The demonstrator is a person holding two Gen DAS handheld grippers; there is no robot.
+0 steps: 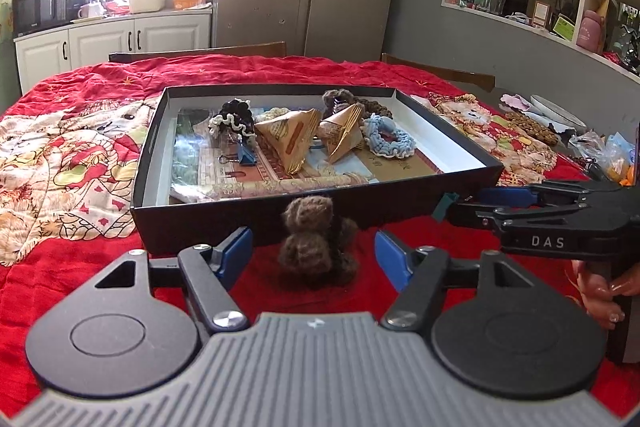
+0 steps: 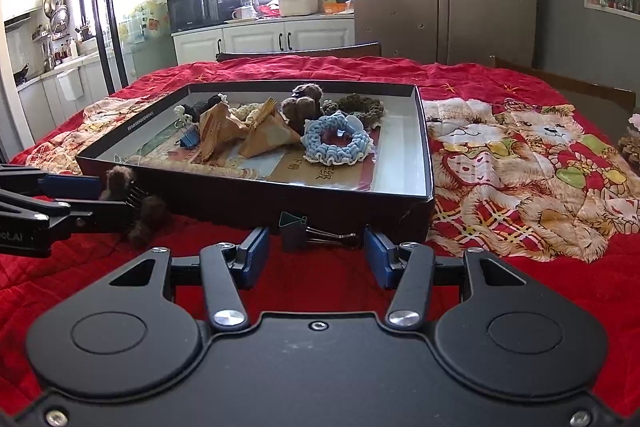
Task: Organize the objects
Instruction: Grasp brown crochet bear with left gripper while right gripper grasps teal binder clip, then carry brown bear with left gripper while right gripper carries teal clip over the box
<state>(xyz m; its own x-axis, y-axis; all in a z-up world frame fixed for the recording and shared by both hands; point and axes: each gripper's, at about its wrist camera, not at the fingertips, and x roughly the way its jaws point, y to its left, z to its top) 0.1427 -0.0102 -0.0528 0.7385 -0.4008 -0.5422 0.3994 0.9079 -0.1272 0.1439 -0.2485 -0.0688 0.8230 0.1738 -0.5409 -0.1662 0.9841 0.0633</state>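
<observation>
A black shallow box sits on the red cloth and holds paper cones, crocheted scrunchies and a blue binder clip. A brown fuzzy hair clip lies on the cloth against the box's near wall. My left gripper is open, with its fingers on either side of the hair clip. A dark green binder clip lies by the box wall. My right gripper is open with the binder clip between its fingertips.
The red quilted cloth with bear prints covers the table. At the right edge stand a plate, a brown woven piece and plastic bags. Chair backs stand behind the table.
</observation>
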